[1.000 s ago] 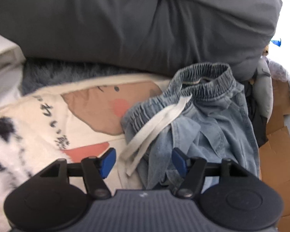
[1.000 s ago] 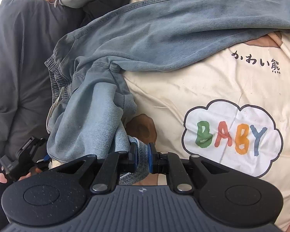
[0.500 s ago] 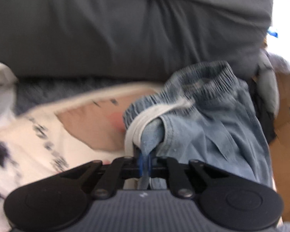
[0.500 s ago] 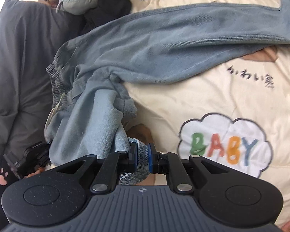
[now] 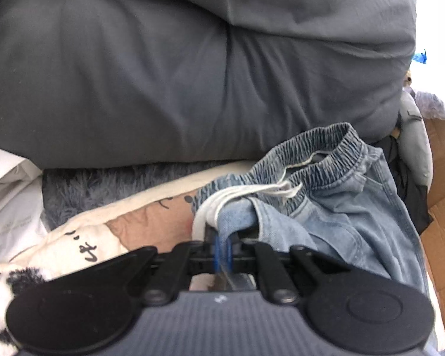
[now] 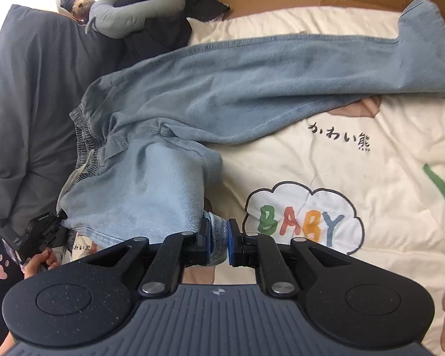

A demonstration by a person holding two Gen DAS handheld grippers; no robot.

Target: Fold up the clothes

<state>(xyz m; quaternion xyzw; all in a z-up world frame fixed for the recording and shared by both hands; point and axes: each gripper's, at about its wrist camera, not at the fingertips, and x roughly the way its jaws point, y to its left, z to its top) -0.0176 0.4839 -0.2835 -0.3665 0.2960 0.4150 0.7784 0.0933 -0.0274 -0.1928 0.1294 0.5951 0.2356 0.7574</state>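
Denim dominates what we see: one pair of soft, pale blue jeans [image 6: 252, 89] with a gathered elastic waistband [image 5: 320, 151] and a flat white drawstring [image 5: 246, 192], lying on a cream quilted blanket [image 6: 356, 163] printed with a cloud that reads BABY in four colours. One leg stretches long and flat across the blanket; the other is bunched and lifted toward us. We hold two tools: our left hand-held gripper [image 5: 222, 252] has its blue pads pinched tight on a fold of denim at the waist beside the drawstring loop, and our right hand-held gripper [image 6: 218, 244] is clamped on the rolled hem of the bunched leg. One smooth dark grey duvet [image 5: 178, 74] lies heaped behind the waistband.
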